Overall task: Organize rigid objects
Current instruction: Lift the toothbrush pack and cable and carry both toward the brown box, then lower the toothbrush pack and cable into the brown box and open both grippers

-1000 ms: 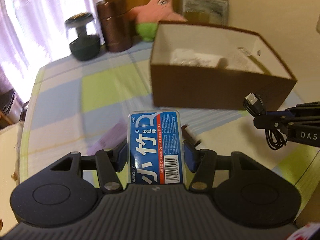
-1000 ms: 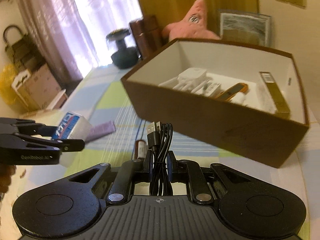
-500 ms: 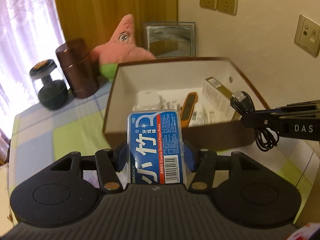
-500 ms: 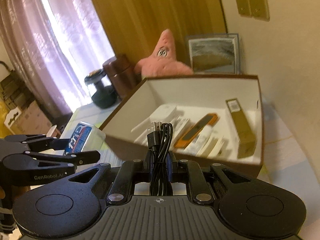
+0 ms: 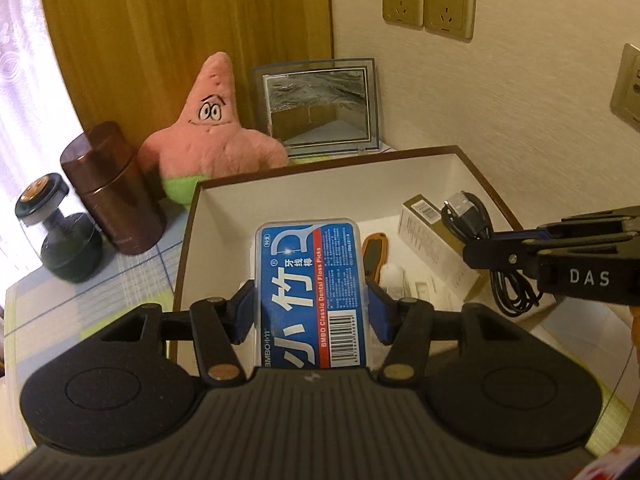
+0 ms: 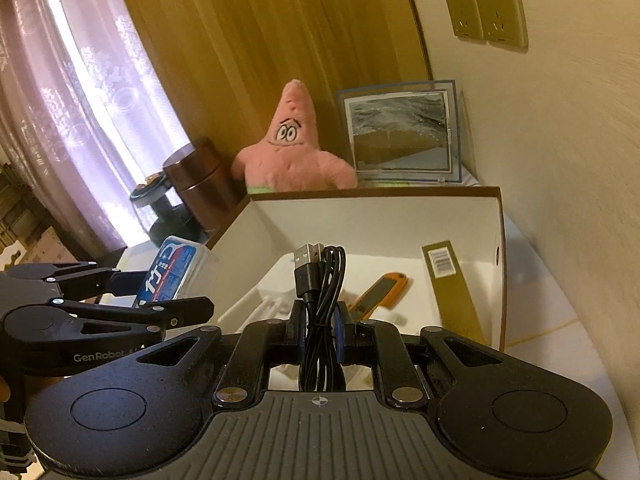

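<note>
Warm dim light, window point(image 6: 60, 92) glare at left, fisheye-bent, blurred edges.

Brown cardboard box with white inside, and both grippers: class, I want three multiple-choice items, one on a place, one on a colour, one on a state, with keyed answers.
1. Where does the orange-handled utility knife lie?
A. inside the brown cardboard box with white inside
B. beside the black dumbbell
C. on the pink starfish plush

2. What colour is the label of the clear plastic floss pick case?
A. green
B. blue
C. yellow

3. What state is the right gripper in?
A. open and empty
B. shut on a pen
C. shut on the coiled black USB cable

Answers: 1 A, the knife rests on the box floor. 2 B, blue with a red stripe, held in the left gripper. 3 C, both pads press the coil.
</note>
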